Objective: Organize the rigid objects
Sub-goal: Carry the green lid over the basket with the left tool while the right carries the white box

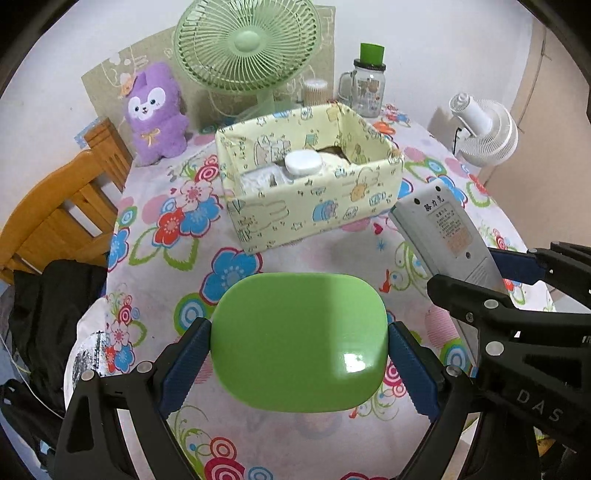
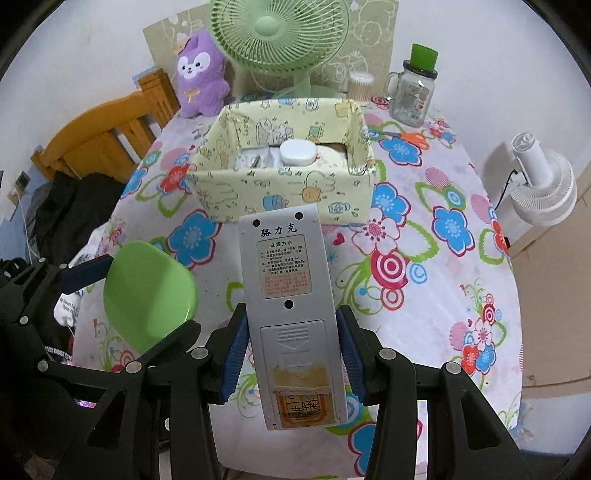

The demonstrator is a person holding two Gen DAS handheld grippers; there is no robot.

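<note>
In the left wrist view, the left hand-held gripper (image 1: 299, 363) is clamping a green rounded lid (image 1: 299, 341) between its blue pads, jaws spread wide across it, above the flowered tabletop (image 1: 314, 254). Farther off, a yellow patterned box (image 1: 306, 177) is sitting on the tabletop with a white jar (image 1: 303, 162) inside. At the right, the right hand-held gripper (image 1: 491, 291) is holding a grey remote control (image 1: 447, 229) with its back label facing up.

In the right wrist view, the right hand-held gripper (image 2: 291, 358) is gripping the grey remote control (image 2: 288, 295) by its long edges, jaws narrow, with the remote's far end pointing toward the yellow patterned box (image 2: 280, 188). At the near left, the left hand-held gripper (image 2: 122, 299) is carrying the green rounded lid (image 2: 147, 291). A green fan (image 2: 277, 33), a purple plush toy (image 2: 201, 74) and a glass jar mug (image 2: 413, 92) are standing along the far edge.
</note>
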